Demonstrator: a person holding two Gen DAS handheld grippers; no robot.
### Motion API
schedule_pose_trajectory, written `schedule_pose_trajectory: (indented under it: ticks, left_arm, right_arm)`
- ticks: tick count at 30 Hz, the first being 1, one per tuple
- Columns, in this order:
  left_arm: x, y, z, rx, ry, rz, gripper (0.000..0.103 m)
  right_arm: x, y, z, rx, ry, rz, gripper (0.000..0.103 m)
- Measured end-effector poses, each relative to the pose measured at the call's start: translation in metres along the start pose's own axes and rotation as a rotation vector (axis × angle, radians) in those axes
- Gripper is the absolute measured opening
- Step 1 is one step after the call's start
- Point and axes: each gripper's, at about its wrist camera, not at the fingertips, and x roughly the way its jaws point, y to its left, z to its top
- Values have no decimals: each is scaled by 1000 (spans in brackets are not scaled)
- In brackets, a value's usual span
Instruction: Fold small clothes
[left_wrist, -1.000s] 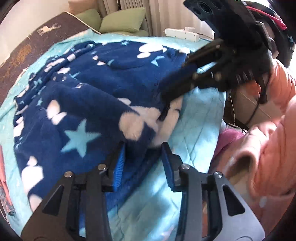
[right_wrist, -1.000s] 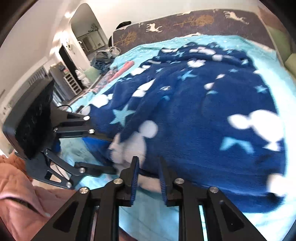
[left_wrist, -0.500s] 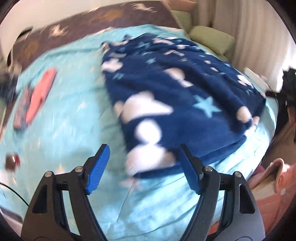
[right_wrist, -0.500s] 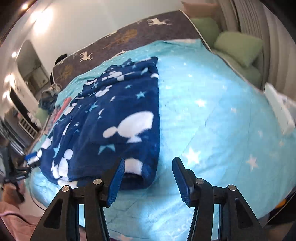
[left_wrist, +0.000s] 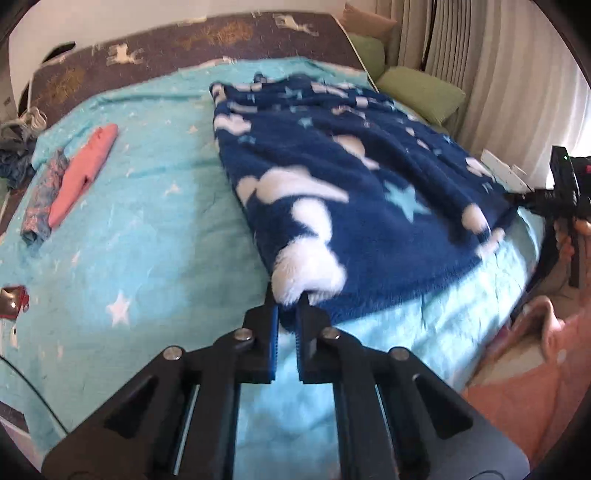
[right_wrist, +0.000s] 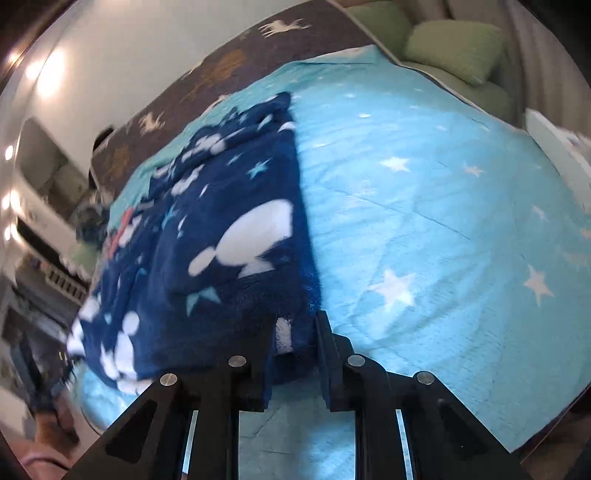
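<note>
The left gripper (left_wrist: 286, 306) pinches the near left corner of a navy fleece garment (left_wrist: 354, 192), its blue-padded fingers (left_wrist: 273, 332) pressed together on a white patch of the fabric. At the opposite near corner, the right gripper (right_wrist: 293, 334) is closing its jaws on the garment's (right_wrist: 229, 251) thick folded edge, which sits between the two fingers. The fleece, patterned with white shapes and pale blue stars, lies spread along a bed covered by a turquoise star-print quilt (left_wrist: 147, 206), running from the near edge toward the far end. In the left wrist view the right gripper (left_wrist: 524, 199) shows at the far right, against the garment's other corner, with a pink fleece sleeve (left_wrist: 546, 369) below it. To the left of the navy fleece, well apart from it, a folded coral-pink garment (left_wrist: 83, 171) lies beside a rolled, patterned blue-and-pink one (left_wrist: 42, 197) on the quilt. Beyond the quilt, a brown blanket with deer figures (left_wrist: 177, 44) covers the head of the bed. Green cushions (left_wrist: 421, 92) sit at the far right corner, next to pale curtains (left_wrist: 498, 74).
</note>
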Motion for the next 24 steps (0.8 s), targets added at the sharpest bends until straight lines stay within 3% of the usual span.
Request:
schedule_pose_trajectory:
  ticks: [3,4,5,6,7,9,11,12,14,16,17,19,24]
  left_arm:
    - [-3,3,-8,8,34,1,8]
    - [-4,1,-9,20,34,4,9]
    - [-5,-1,-10,26,26,7,15]
    - [-6,-4,-9,33,13,-1,31]
    - [-7,-6,-9,35,3,-4,58]
    - [-3,-10,-6,36,-33,15,83]
    - [5,-11,-2,35,-33,8,83]
    - [12,-10,1,22,-23,-5,82]
    - [27,-5,5,-31,12,-54,63]
    - [29,-3,8,-57,-1,-92,20]
    - [26,-3,10,-60,-14,-94,6]
    - [11,-3,16,-57,-68,-60,8]
    - [-14,-5,32,-12,-125,-31,8]
  right_arm:
    - [-7,-1,0,-5,-2,43,19]
    - [-8,0,0,-13,4,61,23]
    - [-9,0,0,-13,10,70,24]
    - [-10,-1,2,-8,11,82,27]
    - [-11,-2,3,-1,13,96,33]
    - [-11,-6,6,25,13,124,45]
    - [-8,-6,7,32,26,135,49]
    - [-5,-5,7,31,37,138,51]
    - [4,-1,6,26,66,146,51]
    - [12,4,4,13,81,146,52]
    - [14,7,3,-1,77,124,49]
    - [13,11,6,-15,68,80,19]
    - [-7,19,21,-40,-4,127,12]
